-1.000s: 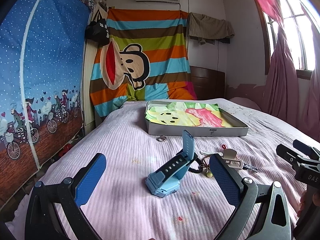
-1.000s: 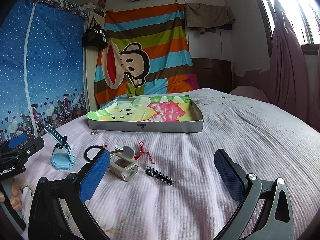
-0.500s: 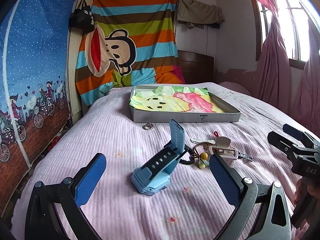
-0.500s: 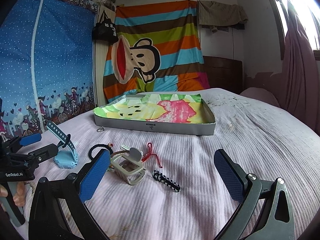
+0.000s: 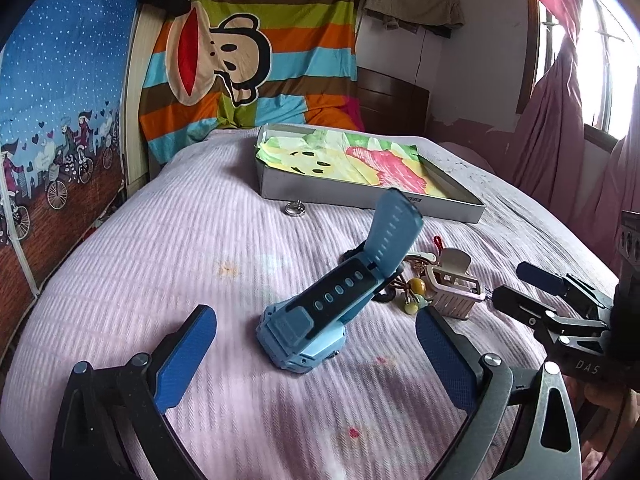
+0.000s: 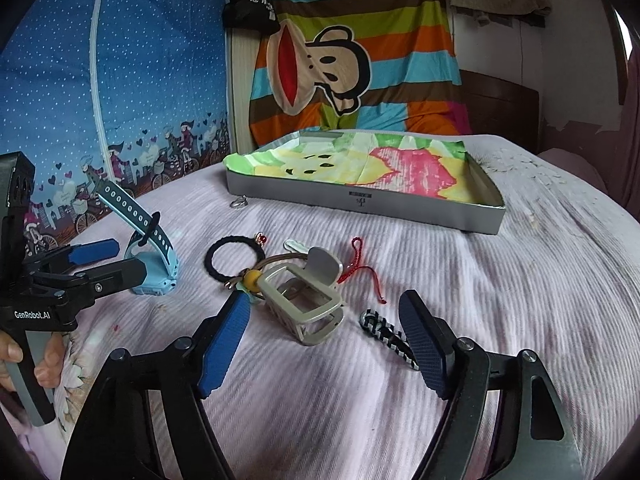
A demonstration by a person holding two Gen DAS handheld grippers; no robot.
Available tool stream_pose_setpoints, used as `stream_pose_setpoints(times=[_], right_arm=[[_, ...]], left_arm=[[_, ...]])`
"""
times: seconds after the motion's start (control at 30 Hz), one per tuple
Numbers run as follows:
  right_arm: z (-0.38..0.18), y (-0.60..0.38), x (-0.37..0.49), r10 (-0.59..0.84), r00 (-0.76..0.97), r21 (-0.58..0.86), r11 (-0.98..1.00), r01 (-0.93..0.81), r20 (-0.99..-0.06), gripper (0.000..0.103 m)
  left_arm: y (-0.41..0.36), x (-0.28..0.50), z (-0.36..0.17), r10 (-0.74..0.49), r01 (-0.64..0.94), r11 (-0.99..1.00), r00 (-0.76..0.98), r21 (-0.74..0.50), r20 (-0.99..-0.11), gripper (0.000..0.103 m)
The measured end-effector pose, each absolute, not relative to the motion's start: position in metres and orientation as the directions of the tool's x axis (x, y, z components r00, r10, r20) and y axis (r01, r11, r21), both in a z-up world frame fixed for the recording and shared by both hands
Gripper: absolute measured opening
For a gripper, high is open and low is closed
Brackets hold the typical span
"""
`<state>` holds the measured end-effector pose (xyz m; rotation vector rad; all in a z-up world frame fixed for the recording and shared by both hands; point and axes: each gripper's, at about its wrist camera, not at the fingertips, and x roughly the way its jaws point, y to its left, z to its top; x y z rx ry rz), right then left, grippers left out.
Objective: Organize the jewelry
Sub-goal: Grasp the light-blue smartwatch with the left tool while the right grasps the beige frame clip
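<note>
A light blue watch (image 5: 320,320) lies on the pink bedspread, its strap sticking up, between the open fingers of my left gripper (image 5: 316,364). The same watch (image 6: 154,264) shows at the left of the right wrist view. My right gripper (image 6: 324,344) is open around a beige claw hair clip (image 6: 308,304). Beside the clip lie a black hair tie (image 6: 234,258), a red cord (image 6: 360,268), a black-and-white striped clip (image 6: 384,334) and a beaded charm (image 6: 250,280). A small metal ring (image 6: 239,202) rests near the grey tray (image 6: 360,200), which is lined with colourful paper.
The tray (image 5: 360,196) stands at the far middle of the bed. A striped cartoon cloth hangs on the wall behind. A blue patterned wardrobe cover runs along the left side. Pink curtains and a window are on the right. A hand (image 6: 16,360) holds the left gripper's handle.
Both grippers have come lower and closer to the bed: the left one now has the watch between its fingers, and the right one has the claw clip between its fingers. Both stay open.
</note>
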<state>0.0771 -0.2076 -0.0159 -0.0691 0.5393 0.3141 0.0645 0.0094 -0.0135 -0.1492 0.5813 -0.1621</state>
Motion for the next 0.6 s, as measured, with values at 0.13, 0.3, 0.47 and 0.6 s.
stream_pose_setpoints(times=[0.13,0.3,0.47,0.6], right_arm=[[-0.024,-0.198,0.093,0.301,0.768,0.013,0.934,-0.356,-0.566,0.07],[-0.032,-0.188,0.108,0.33,0.722,0.017,0.915,-0.403,-0.608,0.066],[-0.034,-0.182,0.12,0.355,0.69,0.019,0.896,-0.444,-0.631,0.062],[-0.04,-0.183,0.125,0.378,0.669,0.049,0.889,-0.456,-0.641,0.055]], left_arm=[[0.008,0.069,-0.016,-0.213,0.13,0.974,0.807,-0.187,-0.551,0.099],[0.002,0.078,-0.021,-0.251,0.184,0.968,0.768,-0.173,-0.589,0.095],[-0.002,0.081,-0.025,-0.26,0.208,0.965,0.744,-0.157,-0.615,0.079],[-0.001,0.081,-0.026,-0.282,0.217,0.959,0.735,-0.18,-0.617,0.072]])
